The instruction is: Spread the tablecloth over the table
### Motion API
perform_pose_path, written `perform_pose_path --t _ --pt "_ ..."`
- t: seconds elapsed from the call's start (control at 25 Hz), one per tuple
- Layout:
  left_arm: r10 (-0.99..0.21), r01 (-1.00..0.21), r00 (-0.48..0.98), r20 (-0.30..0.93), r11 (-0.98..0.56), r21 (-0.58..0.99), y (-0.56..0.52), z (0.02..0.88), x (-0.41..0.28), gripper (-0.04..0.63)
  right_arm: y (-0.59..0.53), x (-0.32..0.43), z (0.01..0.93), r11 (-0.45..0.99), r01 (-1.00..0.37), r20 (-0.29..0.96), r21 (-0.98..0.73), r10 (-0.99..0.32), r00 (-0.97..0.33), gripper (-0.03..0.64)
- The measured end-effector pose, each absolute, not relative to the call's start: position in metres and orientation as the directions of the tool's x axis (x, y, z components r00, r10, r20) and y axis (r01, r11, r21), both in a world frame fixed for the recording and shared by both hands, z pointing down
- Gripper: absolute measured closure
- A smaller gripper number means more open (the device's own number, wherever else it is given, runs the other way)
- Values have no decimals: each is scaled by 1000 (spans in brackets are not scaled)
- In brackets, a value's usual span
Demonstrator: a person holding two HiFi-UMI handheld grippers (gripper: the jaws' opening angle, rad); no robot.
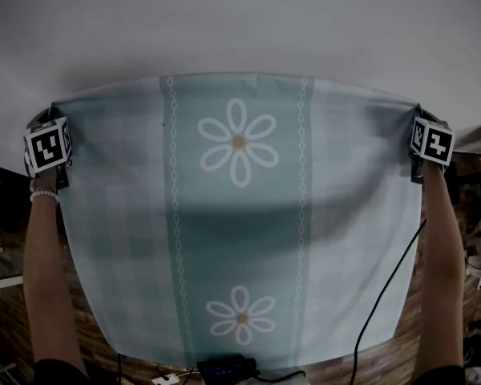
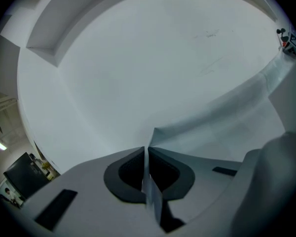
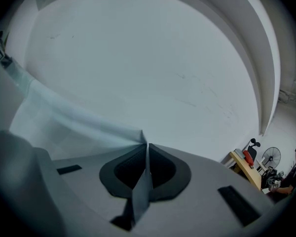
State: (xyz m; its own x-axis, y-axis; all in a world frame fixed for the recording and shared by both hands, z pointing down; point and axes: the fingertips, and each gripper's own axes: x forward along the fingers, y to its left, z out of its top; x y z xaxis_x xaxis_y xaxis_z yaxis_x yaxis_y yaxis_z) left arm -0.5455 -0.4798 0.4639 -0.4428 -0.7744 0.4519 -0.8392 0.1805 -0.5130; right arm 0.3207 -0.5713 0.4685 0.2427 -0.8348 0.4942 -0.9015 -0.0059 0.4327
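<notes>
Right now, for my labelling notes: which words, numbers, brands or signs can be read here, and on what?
None can be read.
The cubes on the left gripper and right gripper carry only black-and-white square markers, no letters.
The tablecloth shows flowers, no words.
The clutter in the room behind is too small to read.

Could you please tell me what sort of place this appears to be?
Likely an indoor workroom or lab: the tablecloth is held up at a big plain white table, a cable runs down toward the wood floor, and a desk with a fan stands off to the side.
</notes>
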Motion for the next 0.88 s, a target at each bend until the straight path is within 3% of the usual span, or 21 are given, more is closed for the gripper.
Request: perform_pose_path --t 0.28,0.52,0.6,0.76,0.88 --pt "-716 -860 -394 576 66 -506 -475 446 -537 578 -568 315 459 51 -905 564 422 -797 217 583" --pt "-645 -853 -367 670 -55 -520 -473 481 -521 578 -561 305 486 117 -902 644 415 -739 201 581" --pt "-620 -858 -348 703 -90 -505 -468 492 -521 572 -558 303 495 131 -915 667 382 -724 174 515" --pt "-578 -911 -245 778 -138 -389 -452 506 -514 428 -546 304 506 166 -932 713 322 -690 124 400" --pt "-557 -924 -198 807 -169 -343 -438 512 -508 396 -533 312 506 140 -950 707 278 -699 104 381"
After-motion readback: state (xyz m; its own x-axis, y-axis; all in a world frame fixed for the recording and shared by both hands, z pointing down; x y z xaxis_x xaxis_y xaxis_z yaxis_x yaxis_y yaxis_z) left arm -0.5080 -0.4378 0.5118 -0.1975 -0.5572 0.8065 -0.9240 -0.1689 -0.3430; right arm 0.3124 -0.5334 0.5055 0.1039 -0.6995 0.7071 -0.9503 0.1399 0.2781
